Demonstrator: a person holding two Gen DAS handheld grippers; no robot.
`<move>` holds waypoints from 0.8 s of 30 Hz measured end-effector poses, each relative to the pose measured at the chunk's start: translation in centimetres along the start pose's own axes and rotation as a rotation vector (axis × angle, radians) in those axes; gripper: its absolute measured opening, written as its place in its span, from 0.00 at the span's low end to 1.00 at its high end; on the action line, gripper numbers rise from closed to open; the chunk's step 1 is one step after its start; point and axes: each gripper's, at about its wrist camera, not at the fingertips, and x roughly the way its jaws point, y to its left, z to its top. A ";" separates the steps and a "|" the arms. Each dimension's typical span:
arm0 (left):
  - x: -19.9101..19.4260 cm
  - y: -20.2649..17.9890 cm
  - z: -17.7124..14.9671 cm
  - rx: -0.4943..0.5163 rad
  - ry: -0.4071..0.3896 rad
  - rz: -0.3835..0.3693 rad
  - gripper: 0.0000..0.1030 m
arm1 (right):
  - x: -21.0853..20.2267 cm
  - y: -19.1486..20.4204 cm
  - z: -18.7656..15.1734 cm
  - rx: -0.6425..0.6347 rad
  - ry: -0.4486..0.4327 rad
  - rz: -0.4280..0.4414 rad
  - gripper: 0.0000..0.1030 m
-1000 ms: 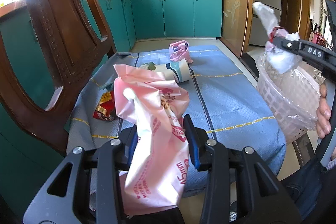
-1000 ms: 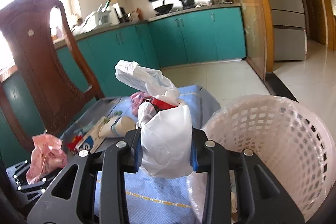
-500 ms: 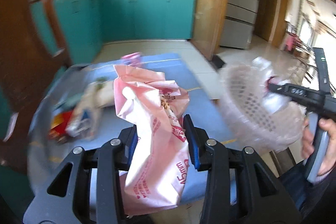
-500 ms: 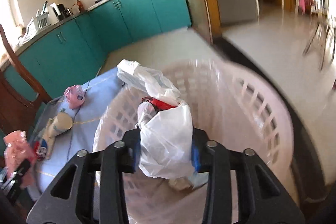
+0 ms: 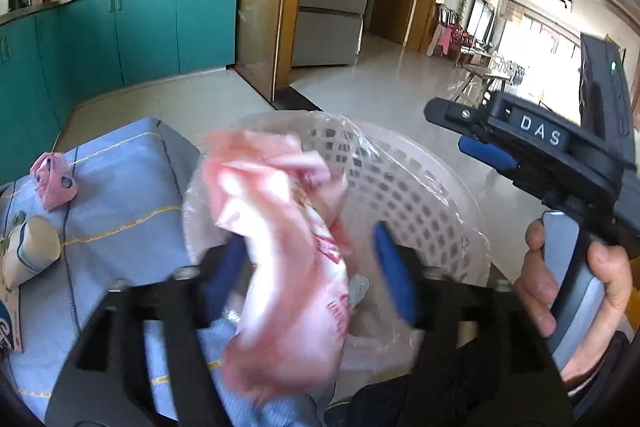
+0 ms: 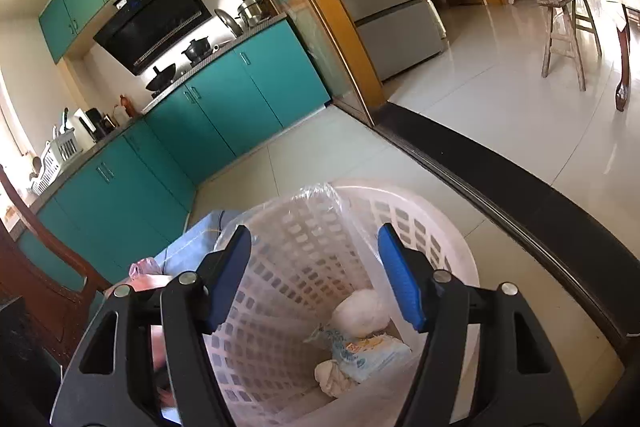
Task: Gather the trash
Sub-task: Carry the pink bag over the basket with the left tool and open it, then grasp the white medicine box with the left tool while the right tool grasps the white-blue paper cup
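The white lattice trash basket (image 5: 416, 203) with a clear liner stands beside the blue-clothed table (image 5: 120, 195). My left gripper (image 5: 308, 271) is open at the basket's near rim; a blurred pink plastic bag (image 5: 288, 267) hangs loose between its spread blue pads. My right gripper (image 6: 316, 279) is open and empty above the basket (image 6: 304, 267); it shows from the side in the left wrist view (image 5: 480, 143). White bags and a wrapper (image 6: 360, 335) lie in the basket bottom.
On the table lie a small pink bag (image 5: 52, 179), a paper cup (image 5: 30, 255) and a printed pack (image 5: 8, 323). A wooden chair (image 6: 36, 275) stands left of the table. Teal cabinets (image 5: 140, 27) line the back; tiled floor (image 6: 500, 131) lies to the right.
Both grippers swung from the table to over the basket and opened. The white bag left the right gripper and lies in the basket. The pink bag is loose between the left pads.
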 end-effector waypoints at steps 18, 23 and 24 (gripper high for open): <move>-6.2 14.6 -4.9 -0.263 -0.008 0.542 0.77 | 2.0 6.5 -2.5 -0.221 0.066 0.083 0.64; -8.9 21.4 -6.5 -0.320 0.006 0.731 0.77 | 2.7 10.6 -4.8 -0.381 0.081 0.098 0.64; -9.3 22.7 -6.5 -0.337 0.004 0.750 0.77 | 2.9 11.1 -5.2 -0.398 0.081 0.102 0.64</move>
